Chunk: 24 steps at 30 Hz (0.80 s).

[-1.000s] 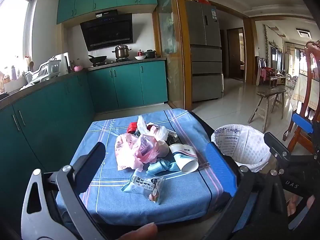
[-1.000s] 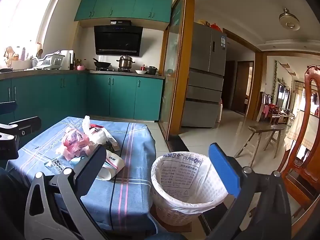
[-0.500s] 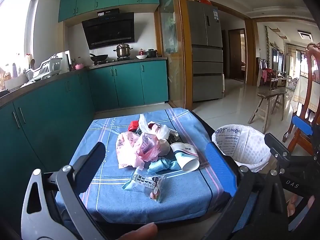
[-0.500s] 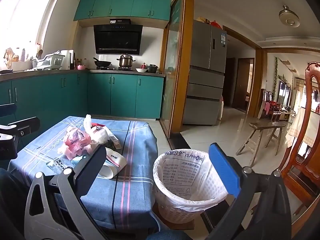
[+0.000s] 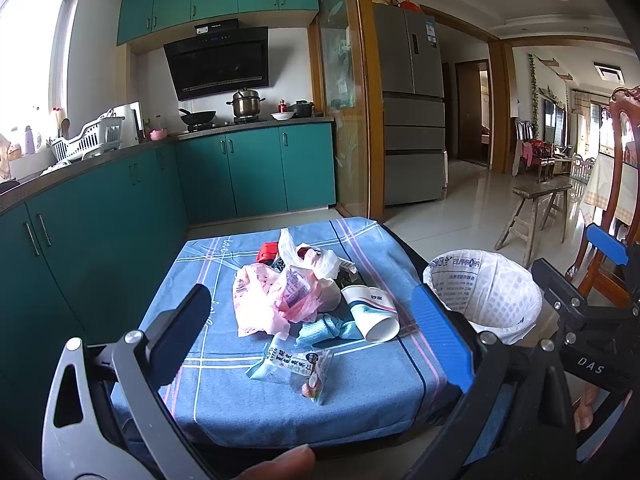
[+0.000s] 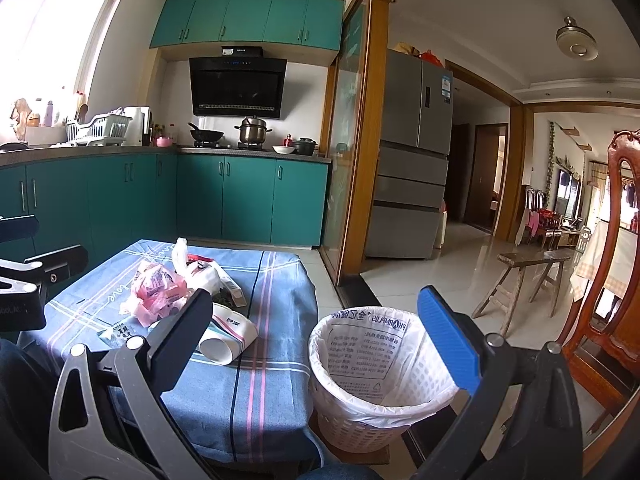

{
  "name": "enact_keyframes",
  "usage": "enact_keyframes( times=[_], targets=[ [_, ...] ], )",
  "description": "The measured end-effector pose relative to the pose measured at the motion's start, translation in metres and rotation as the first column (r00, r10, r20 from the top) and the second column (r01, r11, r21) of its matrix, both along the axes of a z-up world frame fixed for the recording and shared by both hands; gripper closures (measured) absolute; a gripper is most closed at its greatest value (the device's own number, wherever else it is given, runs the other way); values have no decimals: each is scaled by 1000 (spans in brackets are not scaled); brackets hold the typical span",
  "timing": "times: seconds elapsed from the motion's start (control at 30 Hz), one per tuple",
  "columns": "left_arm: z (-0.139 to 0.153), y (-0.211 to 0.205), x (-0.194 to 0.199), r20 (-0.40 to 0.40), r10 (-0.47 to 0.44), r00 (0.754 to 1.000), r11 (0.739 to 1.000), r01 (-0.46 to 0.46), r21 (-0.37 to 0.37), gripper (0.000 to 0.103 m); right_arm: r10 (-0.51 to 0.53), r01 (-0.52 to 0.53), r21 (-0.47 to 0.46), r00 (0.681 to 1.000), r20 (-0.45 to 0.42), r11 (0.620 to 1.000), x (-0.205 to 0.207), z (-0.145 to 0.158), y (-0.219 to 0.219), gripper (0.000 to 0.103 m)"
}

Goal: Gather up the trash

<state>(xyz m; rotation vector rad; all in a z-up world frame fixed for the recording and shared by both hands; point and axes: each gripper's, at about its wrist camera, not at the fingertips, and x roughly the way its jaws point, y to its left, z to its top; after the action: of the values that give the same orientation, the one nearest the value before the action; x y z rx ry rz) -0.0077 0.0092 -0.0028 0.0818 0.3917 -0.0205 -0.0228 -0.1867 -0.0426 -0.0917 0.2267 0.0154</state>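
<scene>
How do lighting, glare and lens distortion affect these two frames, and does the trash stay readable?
Left wrist view: the window is blown out; fisheye bends the cabinets; the trash pile is sharp and evenly lit. Right wrist view: the window glares white; the floor shows reflections; the chair curves at the edge; the lined basket is clear.

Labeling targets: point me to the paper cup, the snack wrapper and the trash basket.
paper cup (image 5: 370, 310), left wrist view, on its side wall.
snack wrapper (image 5: 290, 366), left wrist view, on its printed front.
trash basket (image 6: 372, 344), right wrist view, on the liner's inner wall.
</scene>
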Motion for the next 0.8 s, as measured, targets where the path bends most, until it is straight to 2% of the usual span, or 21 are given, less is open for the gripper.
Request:
enact_keyframes(
  times=[0.23, 0.37, 0.53, 0.8],
  targets=[
    [0, 2, 0, -2, 3, 1000, 1000, -3, -1, 3, 5, -6, 12, 1000, 25, 1000, -5, 4, -1, 3],
    [-2, 1, 0, -2, -1, 1000, 1000, 1, 3, 3, -52, 52, 15, 999, 0, 999, -5, -2, -1, 3],
    [-3, 0, -1, -2, 1, 1000, 1000, -1, 8, 3, -29, 29, 41, 1000, -12, 999, -5, -2, -5, 3],
    [-7, 1, 2, -14, -1, 1000, 1000, 1, 5, 3, -12, 13, 21, 1000, -20, 1000, -2, -2, 2, 3]
  ],
)
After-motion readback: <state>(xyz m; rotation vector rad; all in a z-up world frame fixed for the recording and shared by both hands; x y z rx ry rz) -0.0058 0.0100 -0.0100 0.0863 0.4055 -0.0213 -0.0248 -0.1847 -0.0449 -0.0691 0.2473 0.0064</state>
